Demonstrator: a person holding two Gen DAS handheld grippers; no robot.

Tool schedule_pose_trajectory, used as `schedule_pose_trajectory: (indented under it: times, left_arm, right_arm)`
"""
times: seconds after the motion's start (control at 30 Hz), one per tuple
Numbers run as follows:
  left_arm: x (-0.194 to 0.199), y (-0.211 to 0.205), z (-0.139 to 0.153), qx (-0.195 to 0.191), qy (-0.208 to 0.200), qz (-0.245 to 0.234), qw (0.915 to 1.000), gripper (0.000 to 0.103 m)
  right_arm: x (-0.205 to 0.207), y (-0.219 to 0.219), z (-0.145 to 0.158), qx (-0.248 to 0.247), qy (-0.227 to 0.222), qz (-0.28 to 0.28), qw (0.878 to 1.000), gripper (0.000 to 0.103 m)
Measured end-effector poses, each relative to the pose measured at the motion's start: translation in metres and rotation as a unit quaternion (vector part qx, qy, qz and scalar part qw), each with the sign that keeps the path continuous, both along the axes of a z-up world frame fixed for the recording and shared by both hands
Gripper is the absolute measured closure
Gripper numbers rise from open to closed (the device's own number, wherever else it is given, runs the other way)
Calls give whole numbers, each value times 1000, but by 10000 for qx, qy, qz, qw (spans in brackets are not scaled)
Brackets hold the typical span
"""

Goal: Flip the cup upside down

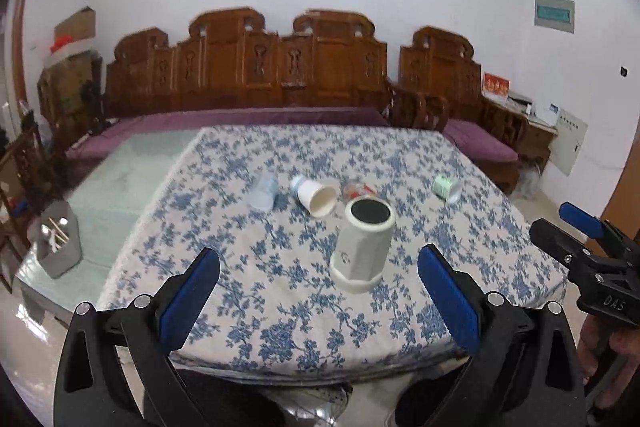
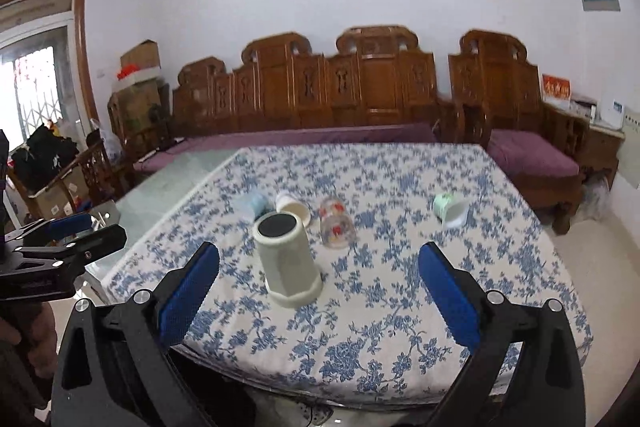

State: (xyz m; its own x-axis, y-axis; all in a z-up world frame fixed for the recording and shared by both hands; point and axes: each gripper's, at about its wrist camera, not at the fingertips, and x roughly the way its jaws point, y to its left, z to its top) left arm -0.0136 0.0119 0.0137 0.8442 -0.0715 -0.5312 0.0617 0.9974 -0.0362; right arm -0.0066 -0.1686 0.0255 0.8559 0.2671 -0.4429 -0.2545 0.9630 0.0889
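- Cream faceted ceramic cup point(image 1: 361, 246), mouth-down on floral-clothed surface point(image 1: 280, 327): likely heavy, rigid, glazed-slippery; grip mid-wall.
- Left gripper point(image 1: 319, 301), right gripper point(image 2: 319, 301): jaws wide apart, empty, cup at 12 o'clock.

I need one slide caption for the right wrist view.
Open right gripper faces upside-down beige cup on floral tablecloth.

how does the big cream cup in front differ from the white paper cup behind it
The cream cup stands mouth-down on its rim with a dark round base facing up; the white paper cup lies on its side, open mouth showing. The cream cup is faceted and looks larger and nearer; the paper cup is smooth and round. Both rest on the blue floral tablecloth, untouched by either claw.
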Motion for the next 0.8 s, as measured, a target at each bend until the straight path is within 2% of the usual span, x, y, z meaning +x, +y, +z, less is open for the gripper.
schedule_pose_trajectory:
  times: [0.13, 0.33, 0.8]
  left_arm:
    - [-14, -1, 11, 27, -254, 53, 9997, 8]
    - [-26, -5, 20, 97, -496, 84, 9987, 8]
    - [-28, -6, 19, 73, -485, 151, 9987, 8]
  right_arm:
    - [-14, 0, 11, -22, -226, -19, 9997, 3]
    - [-19, -2, 13, 42, -284, -47, 9996, 3]
    - [-18, -6, 10, 122, -258, -95, 9995, 3]
